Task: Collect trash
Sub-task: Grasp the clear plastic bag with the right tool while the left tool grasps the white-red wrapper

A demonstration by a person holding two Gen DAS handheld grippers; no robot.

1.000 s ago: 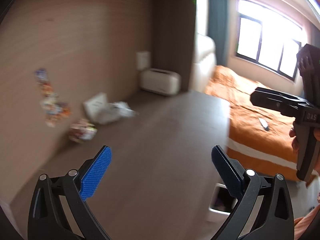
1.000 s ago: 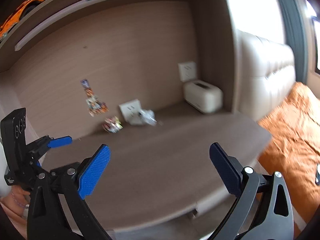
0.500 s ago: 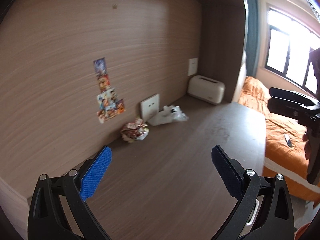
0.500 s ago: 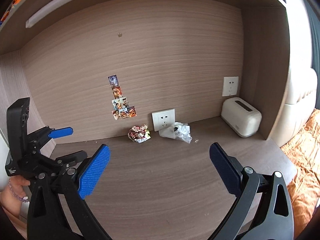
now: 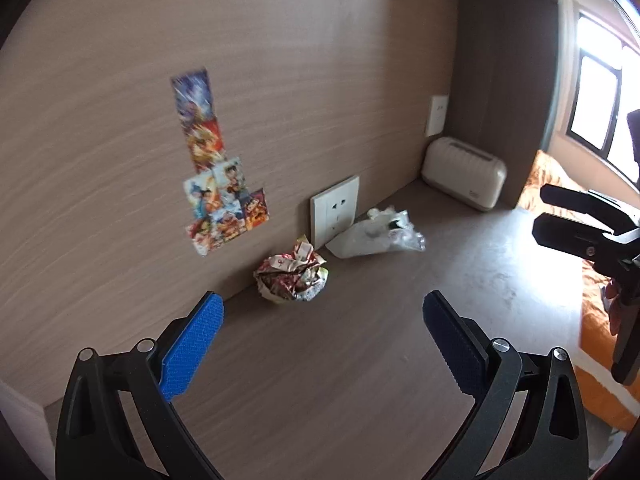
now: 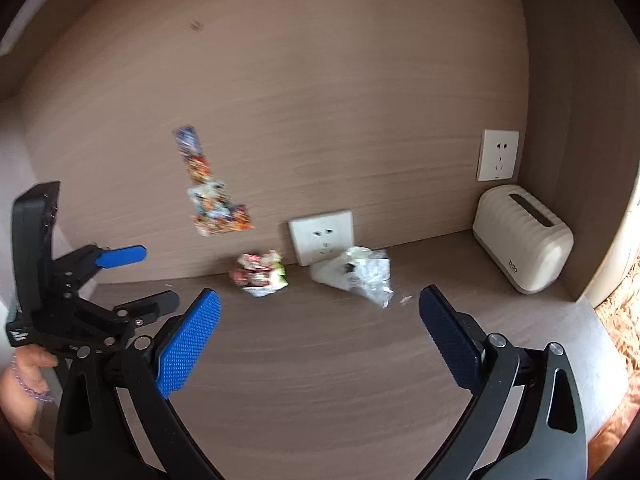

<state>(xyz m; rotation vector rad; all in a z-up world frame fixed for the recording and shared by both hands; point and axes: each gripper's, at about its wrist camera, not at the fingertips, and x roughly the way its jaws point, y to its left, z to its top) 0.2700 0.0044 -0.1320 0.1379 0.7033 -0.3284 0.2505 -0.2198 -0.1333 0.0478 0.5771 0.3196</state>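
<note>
A crumpled red and white snack wrapper lies on the wooden desk against the back wall. A crumpled clear and white plastic bag lies just right of it, below a wall socket. My left gripper is open and empty, a short way in front of the wrapper. My right gripper is open and empty, in front of the wrapper and the bag. The left gripper also shows in the right wrist view, and the right one at the right edge of the left wrist view.
A cream tissue box stands at the desk's right end by a side panel. Colourful stickers are stuck on the wall above the wrapper. A second socket is higher on the wall. An orange bed lies to the right.
Both grippers have swung left and moved closer to the desk's back wall. The wrapper and bag now look larger and nearer. Both stay open.
</note>
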